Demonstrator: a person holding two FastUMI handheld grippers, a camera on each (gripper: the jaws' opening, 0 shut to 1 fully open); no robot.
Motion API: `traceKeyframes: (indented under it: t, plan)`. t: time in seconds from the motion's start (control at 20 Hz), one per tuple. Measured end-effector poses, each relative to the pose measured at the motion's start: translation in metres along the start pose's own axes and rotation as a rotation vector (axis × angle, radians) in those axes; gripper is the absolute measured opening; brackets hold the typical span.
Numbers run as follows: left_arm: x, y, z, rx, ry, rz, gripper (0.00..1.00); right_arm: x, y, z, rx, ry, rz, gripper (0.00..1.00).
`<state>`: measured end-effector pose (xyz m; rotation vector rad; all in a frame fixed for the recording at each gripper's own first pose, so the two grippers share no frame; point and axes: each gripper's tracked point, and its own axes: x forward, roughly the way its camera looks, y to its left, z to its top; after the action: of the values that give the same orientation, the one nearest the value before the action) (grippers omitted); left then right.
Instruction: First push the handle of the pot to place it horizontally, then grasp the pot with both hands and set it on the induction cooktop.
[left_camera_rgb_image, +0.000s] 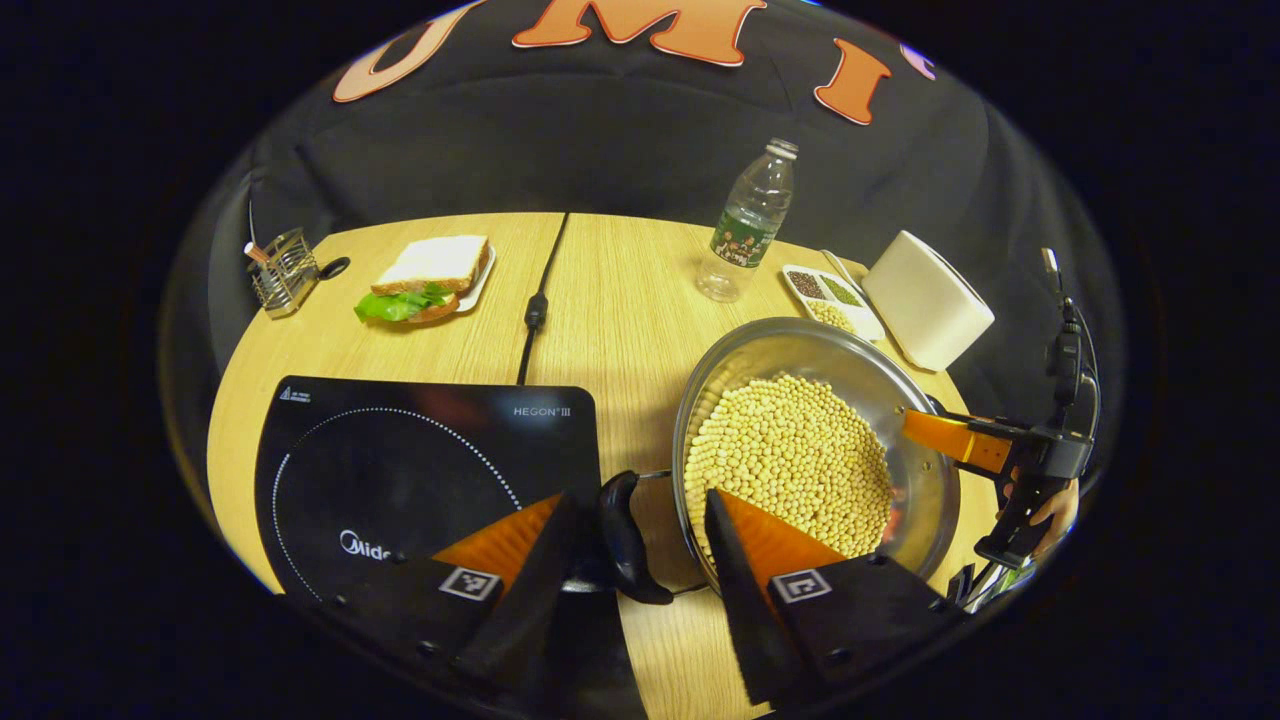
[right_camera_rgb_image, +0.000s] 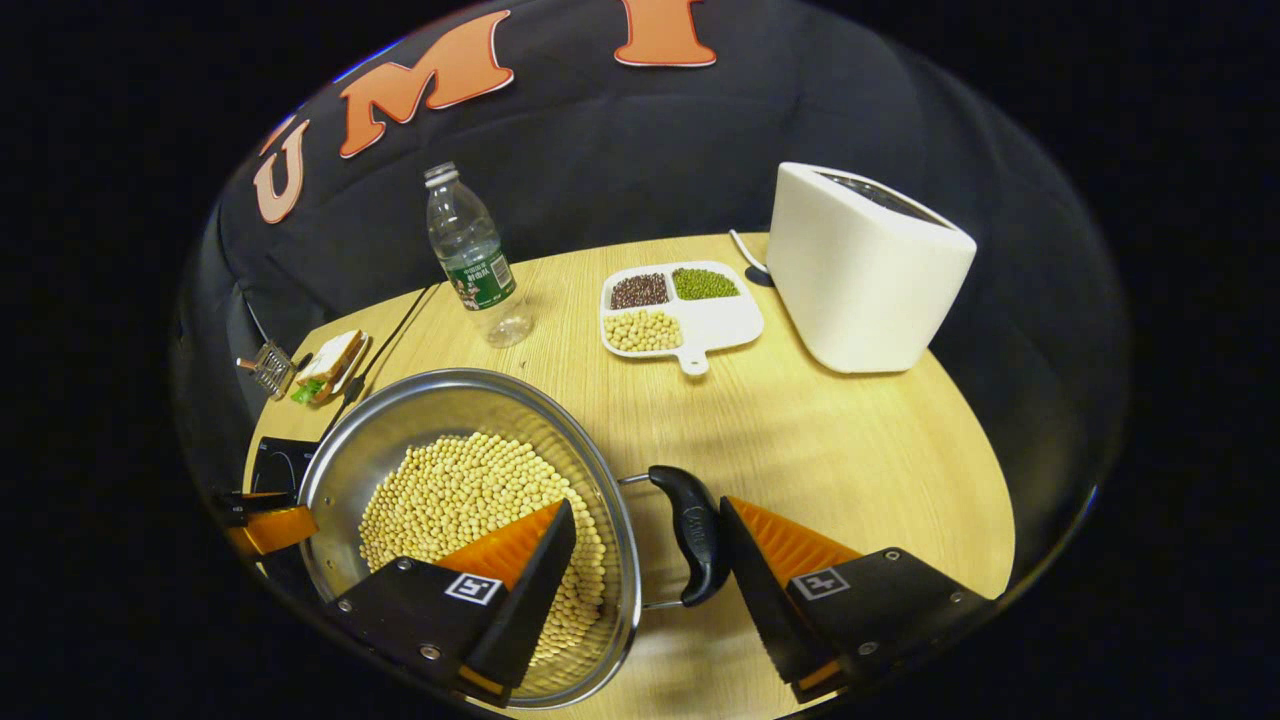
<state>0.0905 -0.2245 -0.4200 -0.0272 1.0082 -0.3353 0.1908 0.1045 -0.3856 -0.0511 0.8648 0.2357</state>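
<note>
A round wooden table (right_camera_rgb_image: 800, 440) is seen before the booth's black cloth wall. One induction cooktop (left_camera_rgb_image: 400, 470), one steel pot (left_camera_rgb_image: 815, 440) of soybeans beside it, one toaster (right_camera_rgb_image: 865, 265), one bottle (right_camera_rgb_image: 470, 255), one divided dish (right_camera_rgb_image: 680, 310) and one sandwich (left_camera_rgb_image: 430, 275) are counted. A pot handle (left_camera_rgb_image: 625, 530) is straddled by the spread left gripper (left_camera_rgb_image: 640, 525); the other handle (right_camera_rgb_image: 695, 535) by the spread right gripper (right_camera_rgb_image: 650, 540).

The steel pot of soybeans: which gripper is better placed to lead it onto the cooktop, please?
Left gripper: it straddles the black handle beside the black induction cooktop; right gripper straddles the far handle.
</note>
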Motion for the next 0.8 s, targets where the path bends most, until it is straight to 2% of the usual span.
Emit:
traceKeyframes:
  t: [0.05, 0.1, 0.2, 0.35, 0.45, 0.5, 0.6, 0.8]
  plan:
    - [-0.001, -0.001, 0.000, -0.006, -0.014, 0.006, 0.70, 0.003, -0.004, -0.002, 0.006, 0.006, -0.016, 0.88]
    - [0.000, 0.000, 0.000, -0.004, -0.033, 0.019, 0.64, 0.002, -0.005, -0.002, 0.018, 0.014, -0.013, 0.80]
    - [0.002, 0.004, -0.001, 0.007, -0.104, 0.034, 0.64, 0.002, -0.004, -0.004, 0.017, 0.005, -0.007, 0.72]
    - [0.001, 0.001, 0.006, -0.076, -0.187, 0.008, 0.53, -0.001, -0.005, -0.003, -0.082, -0.059, -0.012, 0.63]
    - [0.002, 0.003, 0.008, -0.096, -0.188, 0.003, 0.47, -0.005, -0.002, -0.006, -0.010, -0.055, 0.006, 0.57]
    - [0.001, 0.004, 0.010, -0.072, -0.180, 0.012, 0.47, -0.006, -0.003, -0.008, 0.011, -0.052, 0.005, 0.52]
    - [0.003, 0.004, 0.010, -0.030, -0.161, 0.020, 0.44, -0.011, -0.006, -0.013, 0.009, -0.045, -0.003, 0.49]
    - [-0.001, 0.005, 0.013, -0.092, -0.131, 0.004, 0.44, -0.027, -0.001, -0.010, 0.058, -0.050, 0.018, 0.49]
